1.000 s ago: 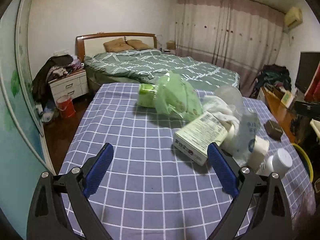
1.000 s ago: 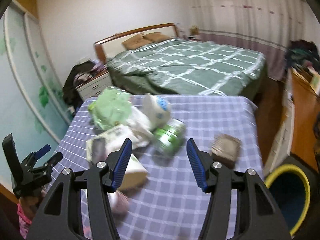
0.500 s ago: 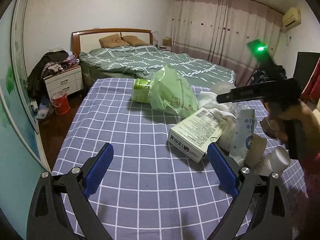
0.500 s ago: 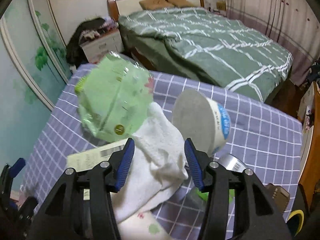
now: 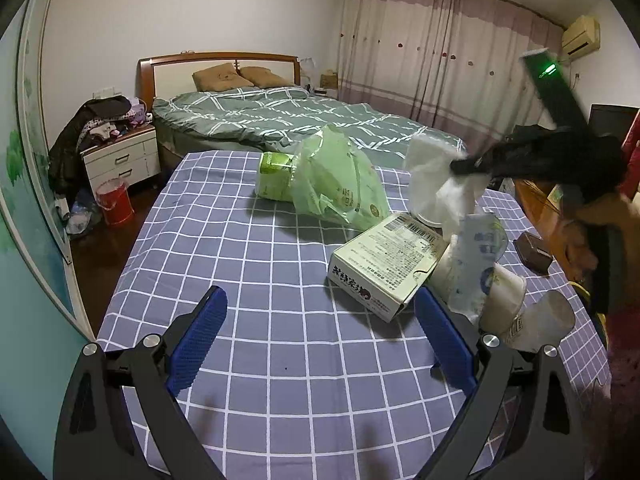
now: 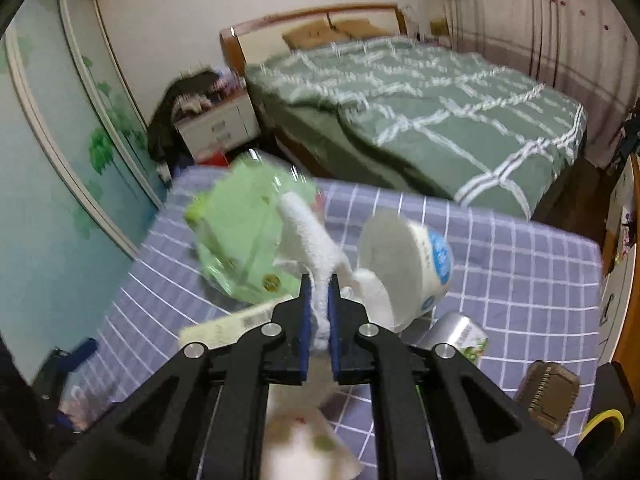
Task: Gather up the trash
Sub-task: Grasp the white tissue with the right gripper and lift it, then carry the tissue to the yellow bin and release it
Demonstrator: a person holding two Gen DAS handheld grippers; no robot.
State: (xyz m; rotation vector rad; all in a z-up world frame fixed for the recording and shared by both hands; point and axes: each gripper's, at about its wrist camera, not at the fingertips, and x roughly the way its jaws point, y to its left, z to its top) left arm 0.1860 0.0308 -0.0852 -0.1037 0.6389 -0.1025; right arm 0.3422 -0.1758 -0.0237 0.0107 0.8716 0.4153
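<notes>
Trash lies on a table with a purple checked cloth (image 5: pixel 248 264). My right gripper (image 6: pixel 319 292) is shut on a crumpled white tissue (image 6: pixel 308 236) and holds it above the pile; in the left wrist view it (image 5: pixel 460 166) hangs with the tissue (image 5: pixel 436 176) over the table's right side. My left gripper (image 5: pixel 320 328) is open and empty, low over the near part of the cloth. A green plastic bag (image 5: pixel 336 180), a white carton box (image 5: pixel 388 260), a white paper bowl (image 6: pixel 408 264) and a green can (image 6: pixel 460 336) lie in the pile.
White cups (image 5: pixel 536 320) and a blue-white wrapper (image 5: pixel 476 256) lie at the table's right edge. A brown box (image 6: pixel 548 392) sits near the right corner. A yellow-rimmed bin (image 6: pixel 604 420) stands on the floor at right. A bed (image 5: pixel 304 120) lies beyond the table.
My right gripper closed on the white tissue and lifted it off the pile. My left gripper has stayed open over the cloth.
</notes>
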